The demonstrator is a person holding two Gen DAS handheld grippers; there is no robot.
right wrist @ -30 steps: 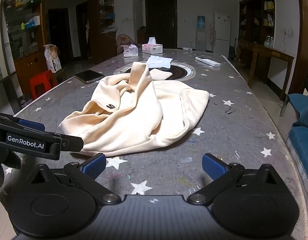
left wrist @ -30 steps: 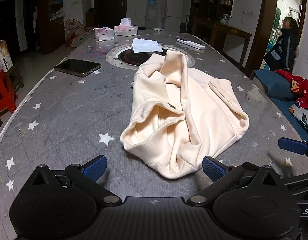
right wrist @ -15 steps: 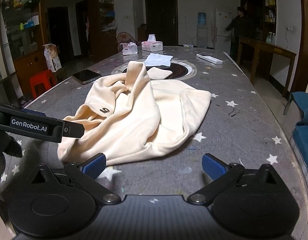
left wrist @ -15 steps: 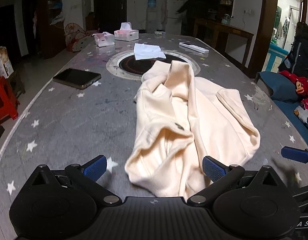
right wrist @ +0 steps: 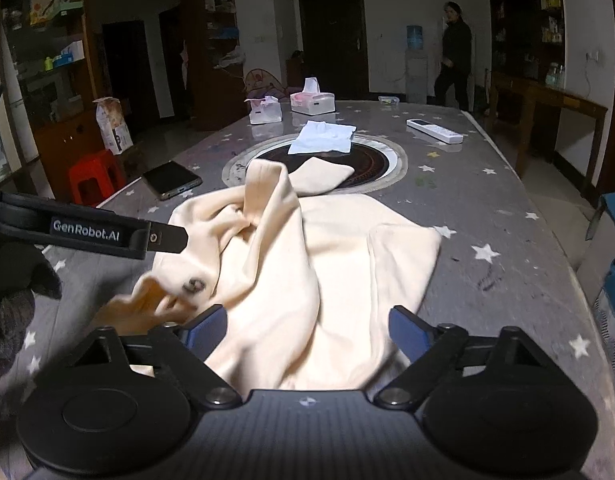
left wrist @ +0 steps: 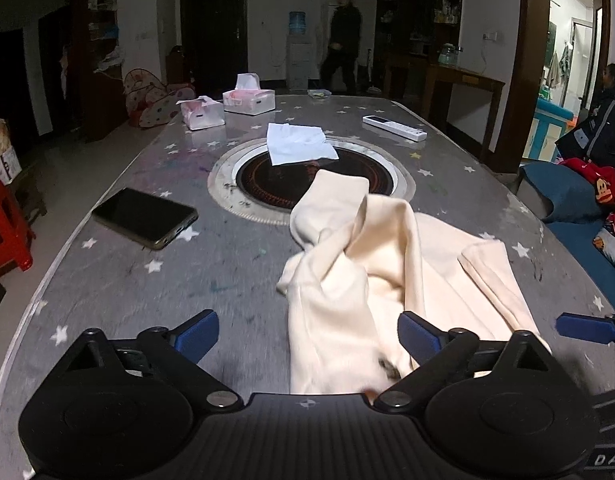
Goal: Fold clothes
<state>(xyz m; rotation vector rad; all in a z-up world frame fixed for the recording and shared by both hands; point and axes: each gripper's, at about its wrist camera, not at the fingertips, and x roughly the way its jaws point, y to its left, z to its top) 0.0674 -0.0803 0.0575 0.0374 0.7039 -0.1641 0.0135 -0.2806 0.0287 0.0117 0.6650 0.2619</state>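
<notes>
The garment (left wrist: 359, 280) lies on the surface (left wrist: 147, 288), its far end over the round inset (left wrist: 227, 176); phone (left wrist: 145, 217) to its left, 2 tissue boxes (left wrist: 249, 100) behind.

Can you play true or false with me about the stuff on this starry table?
1. The cream garment lies crumpled, not folded. True.
2. The phone sits on top of the garment. False: it lies apart on the table, to the garment's left.
3. A white cloth lies partly over the round burner. True.
4. The remote is inside a tissue box. False: it lies alone on the table; the tissue boxes stand further left.
5. Both gripper cameras see the garment. True.
</notes>
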